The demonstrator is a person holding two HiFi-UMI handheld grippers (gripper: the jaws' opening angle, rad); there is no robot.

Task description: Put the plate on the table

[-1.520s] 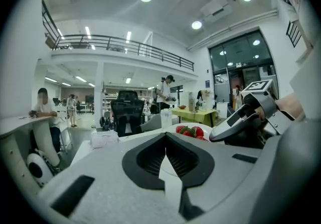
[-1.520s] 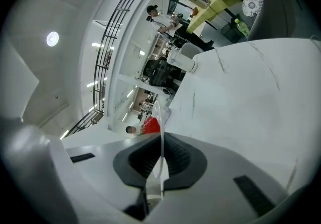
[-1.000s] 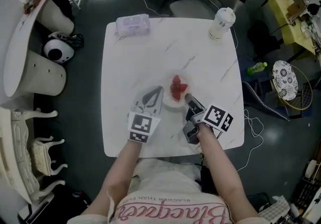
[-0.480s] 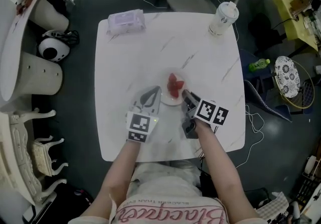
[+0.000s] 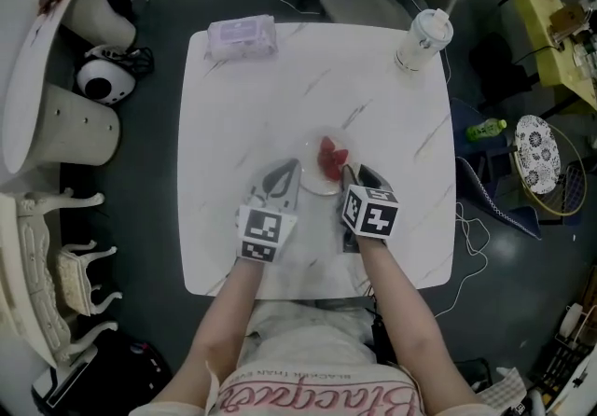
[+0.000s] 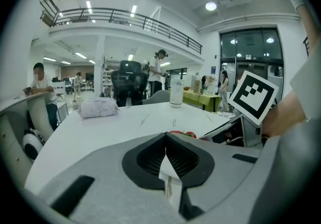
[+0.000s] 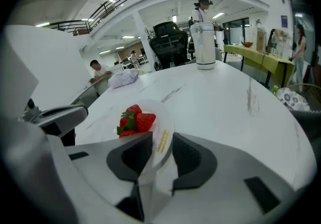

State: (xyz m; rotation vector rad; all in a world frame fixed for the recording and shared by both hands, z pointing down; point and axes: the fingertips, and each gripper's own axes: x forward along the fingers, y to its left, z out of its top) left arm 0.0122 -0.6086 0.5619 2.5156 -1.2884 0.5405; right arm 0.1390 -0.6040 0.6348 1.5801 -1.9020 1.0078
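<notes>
releasing plate (image 5: 315,183) | plate lying flat on surface (image 5: 270,78), front centre | right gripper (image 7: 159,140) jaws opening, rim between them | left gripper (image 6: 165,157) jaws together, idling | backing out level, avoiding dragging rim

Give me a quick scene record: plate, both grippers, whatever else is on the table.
plate: seems to rest on the table, near the person's edge
strawberries: on the plate
right gripper: jaws opening, plate rim between them
left gripper: shut, empty, left of the plate
cup: far right corner
wipes pack: far left corner
</notes>
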